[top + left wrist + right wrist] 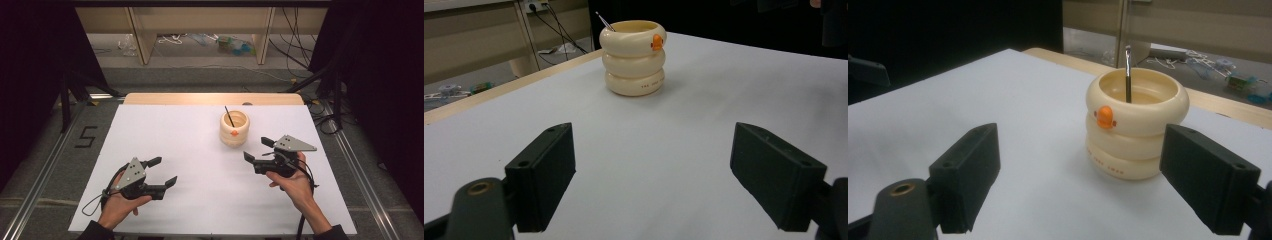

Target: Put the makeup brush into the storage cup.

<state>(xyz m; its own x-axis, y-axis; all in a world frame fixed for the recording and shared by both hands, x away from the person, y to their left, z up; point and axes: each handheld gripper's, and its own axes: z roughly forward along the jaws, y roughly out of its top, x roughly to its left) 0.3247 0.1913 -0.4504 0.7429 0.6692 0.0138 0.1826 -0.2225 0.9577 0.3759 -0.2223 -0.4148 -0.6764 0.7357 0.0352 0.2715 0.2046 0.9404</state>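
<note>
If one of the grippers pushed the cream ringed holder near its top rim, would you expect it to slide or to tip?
The cream holder looks more likely to slide than tip: it is squat, with a broad base flat on the smooth white table. Its rounded, glossy rings may let flat jaws slip. The thin dark stick leaning inside would probably rattle or shift if the holder were jolted.

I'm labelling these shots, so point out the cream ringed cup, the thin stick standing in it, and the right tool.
cream ringed cup (1138, 145), right gripper view, middle ring of its wall.
thin stick (1128, 75), right gripper view, upper shaft.
right tool (261, 149), high view, midway between its fingertips.
</note>
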